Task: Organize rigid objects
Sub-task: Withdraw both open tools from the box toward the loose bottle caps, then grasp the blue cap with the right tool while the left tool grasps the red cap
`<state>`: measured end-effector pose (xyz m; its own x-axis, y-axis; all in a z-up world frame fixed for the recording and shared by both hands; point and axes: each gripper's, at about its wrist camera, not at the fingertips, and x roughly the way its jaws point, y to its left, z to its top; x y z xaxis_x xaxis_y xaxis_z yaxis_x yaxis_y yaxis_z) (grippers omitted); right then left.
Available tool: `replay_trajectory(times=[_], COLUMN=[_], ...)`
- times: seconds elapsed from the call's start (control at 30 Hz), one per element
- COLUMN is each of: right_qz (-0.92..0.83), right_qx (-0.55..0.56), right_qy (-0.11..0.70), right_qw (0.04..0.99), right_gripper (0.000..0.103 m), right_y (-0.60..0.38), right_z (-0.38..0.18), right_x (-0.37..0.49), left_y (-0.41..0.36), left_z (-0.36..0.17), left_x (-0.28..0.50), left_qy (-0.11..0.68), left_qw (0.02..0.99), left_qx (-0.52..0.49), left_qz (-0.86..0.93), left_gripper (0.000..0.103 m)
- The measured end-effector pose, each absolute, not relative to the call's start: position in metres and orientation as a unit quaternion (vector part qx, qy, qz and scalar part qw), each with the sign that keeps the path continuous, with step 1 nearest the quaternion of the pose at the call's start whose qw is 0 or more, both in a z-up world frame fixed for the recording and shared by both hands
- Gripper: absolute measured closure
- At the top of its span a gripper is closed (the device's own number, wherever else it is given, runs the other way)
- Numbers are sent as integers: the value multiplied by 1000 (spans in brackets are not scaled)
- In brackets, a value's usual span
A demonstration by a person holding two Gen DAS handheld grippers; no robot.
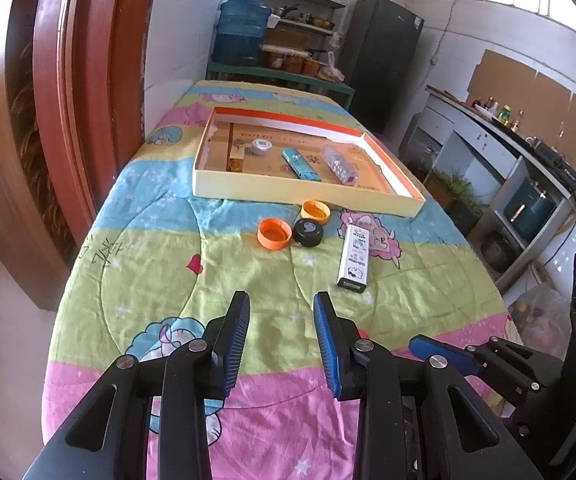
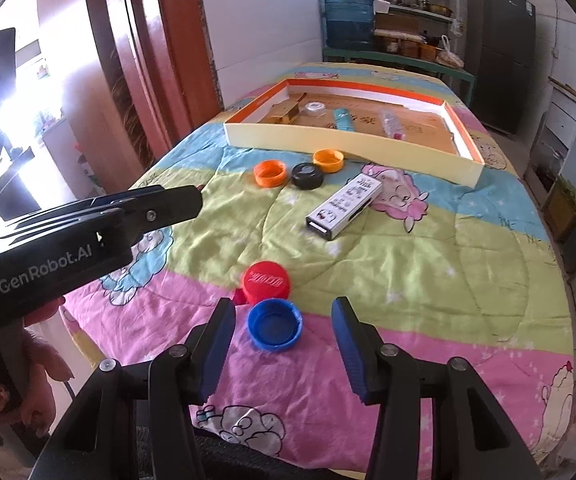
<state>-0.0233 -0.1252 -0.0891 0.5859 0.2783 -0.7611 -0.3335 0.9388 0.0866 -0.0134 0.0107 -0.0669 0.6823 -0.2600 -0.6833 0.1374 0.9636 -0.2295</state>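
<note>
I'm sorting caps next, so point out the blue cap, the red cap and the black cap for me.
blue cap point(image 2: 274, 329), right wrist view, on its open inside.
red cap point(image 2: 265, 281), right wrist view, on its printed top.
black cap point(image 1: 308, 231), left wrist view, on its top face.

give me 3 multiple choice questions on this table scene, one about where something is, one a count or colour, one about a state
1. Where does the white flat box lie?
A. inside the tray
B. on the blanket, outside the tray
C. on the shelf

2. How many orange caps are on the blanket?
A. one
B. two
C. four

3. What is between the right gripper fingers?
A. nothing gripped; the fingers stand apart
B. the black cap, clamped
C. the white box, clamped

Answers:
1 B: it rests on the blanket in front of the tray.
2 B: one orange cap left of the black cap, another orange cap right of it.
3 A: the blue cap sits ahead of the open fingers, untouched.
</note>
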Motion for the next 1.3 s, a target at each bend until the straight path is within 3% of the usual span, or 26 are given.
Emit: replay_trajectory(times=[0.57,0.77,1.3], right_qz=[174,170,123], right_qx=[-58,-58,-46], right_qy=[429,427,423], right_qw=[885,886,897], right_gripper=[54,73,73], right_y=[-115,-118,-156], right_z=[-106,-106,-105], right_x=[-21,-21,-27], left_y=[12,10,-21], left_z=[-75,-76,-99], left_x=[-11,-10,-16], left_qy=[393,396,427], left_qw=[909,907,880], left_qx=[-83,-81,-51], left_qz=[-110,-116,-202], left_gripper=[69,69,69])
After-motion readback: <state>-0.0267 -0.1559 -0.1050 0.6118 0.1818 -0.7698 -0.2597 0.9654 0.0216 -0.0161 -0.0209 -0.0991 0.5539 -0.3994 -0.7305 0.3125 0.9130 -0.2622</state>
